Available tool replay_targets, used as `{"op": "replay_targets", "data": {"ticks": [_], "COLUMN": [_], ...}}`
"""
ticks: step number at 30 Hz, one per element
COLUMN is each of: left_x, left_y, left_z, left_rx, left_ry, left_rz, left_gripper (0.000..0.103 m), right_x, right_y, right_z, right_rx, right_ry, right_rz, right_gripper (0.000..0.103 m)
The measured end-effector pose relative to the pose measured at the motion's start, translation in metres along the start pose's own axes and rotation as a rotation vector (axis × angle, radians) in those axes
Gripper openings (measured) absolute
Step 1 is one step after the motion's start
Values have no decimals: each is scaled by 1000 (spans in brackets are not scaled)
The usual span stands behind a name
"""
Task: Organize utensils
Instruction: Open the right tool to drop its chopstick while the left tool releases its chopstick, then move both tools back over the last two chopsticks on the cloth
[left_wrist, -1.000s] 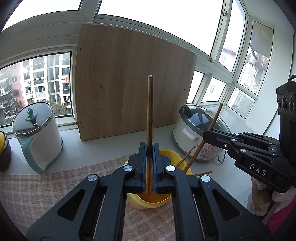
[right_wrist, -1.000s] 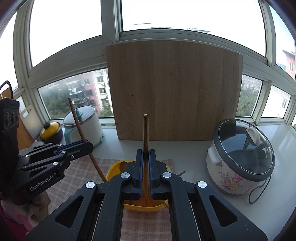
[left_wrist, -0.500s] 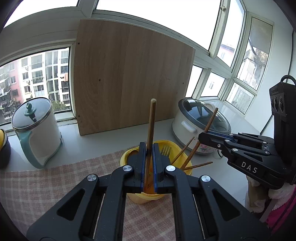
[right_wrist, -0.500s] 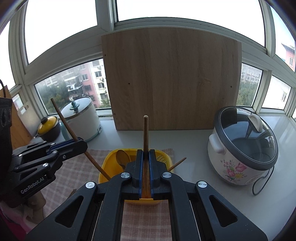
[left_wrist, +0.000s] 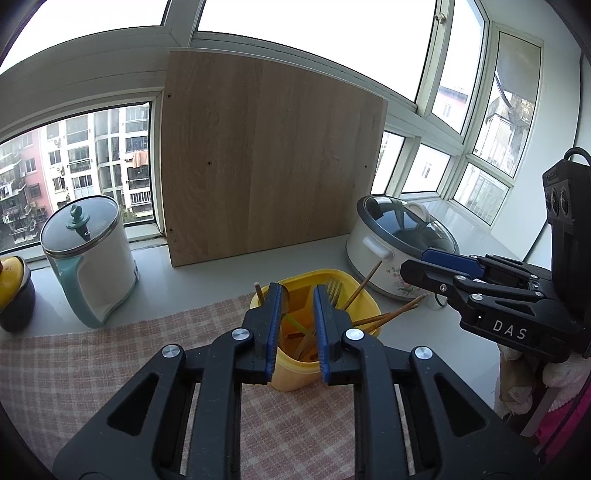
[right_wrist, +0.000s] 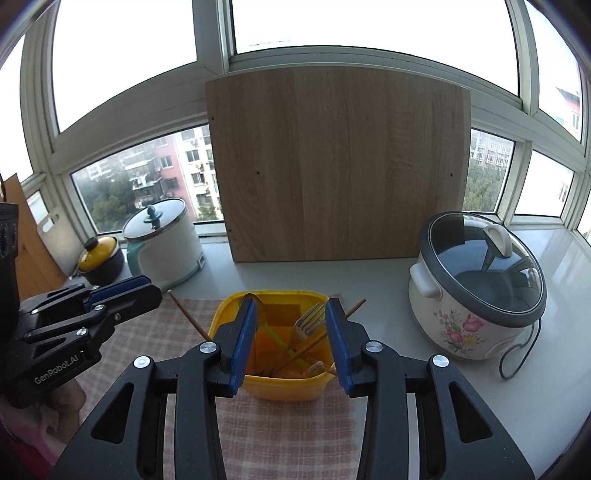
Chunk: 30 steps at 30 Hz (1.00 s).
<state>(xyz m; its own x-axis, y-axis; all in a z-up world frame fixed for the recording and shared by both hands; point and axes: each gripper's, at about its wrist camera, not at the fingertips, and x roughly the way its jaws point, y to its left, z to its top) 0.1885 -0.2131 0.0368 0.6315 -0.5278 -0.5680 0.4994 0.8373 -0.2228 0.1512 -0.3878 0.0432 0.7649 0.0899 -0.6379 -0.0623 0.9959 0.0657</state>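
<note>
A yellow utensil holder (left_wrist: 364, 295) (right_wrist: 280, 384) stands on a checked cloth (left_wrist: 74, 369) (right_wrist: 280, 428). It holds several wooden chopsticks (left_wrist: 391, 315) (right_wrist: 314, 341), a metal fork (left_wrist: 332, 286) (right_wrist: 308, 319) and a spoon (right_wrist: 256, 301). My left gripper (left_wrist: 297, 295) is open and empty just above the holder; it also shows at the left of the right wrist view (right_wrist: 122, 295). My right gripper (right_wrist: 291, 306) is open and empty above the holder; it also shows at the right of the left wrist view (left_wrist: 439, 264).
A rice cooker (left_wrist: 399, 243) (right_wrist: 476, 288) stands right of the holder. A white and teal kettle (left_wrist: 88, 258) (right_wrist: 162, 245) and a yellow-lidded pot (right_wrist: 99, 258) stand at the left. A wooden board (left_wrist: 266, 158) (right_wrist: 336, 166) leans on the window behind.
Both grippers held a chopstick upright over the holder, lowered it, then opened. The chopsticks now rest in the holder.
</note>
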Motion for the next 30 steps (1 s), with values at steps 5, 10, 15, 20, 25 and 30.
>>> {"op": "replay_targets", "data": {"ticks": [5, 10, 15, 20, 25, 30], "left_x": [-17, -35, -54, -67, -76, -84], "left_y": [2, 6, 11, 16, 24, 38], "left_z": [-6, -14, -21, -31, -44, -57], "left_rx": [5, 21, 30, 42, 46, 23], "left_ry": [-13, -24, -38, -28, -4, 22], "left_rz": [19, 54, 89, 118, 144, 165], "left_gripper": [38, 60, 74, 79, 80, 80], "right_x": [-10, -18, -23, -25, -22, -18], "right_y": [11, 18, 27, 35, 43, 56], "right_z": [-5, -9, -16, -22, -30, -39], "right_rx": [-16, -12, -17, -16, -11, -15], "right_ry": [-21, -32, -37, -31, -11, 10], "right_rz": [-11, -7, -4, -11, -7, 5], "right_gripper": [53, 67, 73, 79, 80, 81]}}
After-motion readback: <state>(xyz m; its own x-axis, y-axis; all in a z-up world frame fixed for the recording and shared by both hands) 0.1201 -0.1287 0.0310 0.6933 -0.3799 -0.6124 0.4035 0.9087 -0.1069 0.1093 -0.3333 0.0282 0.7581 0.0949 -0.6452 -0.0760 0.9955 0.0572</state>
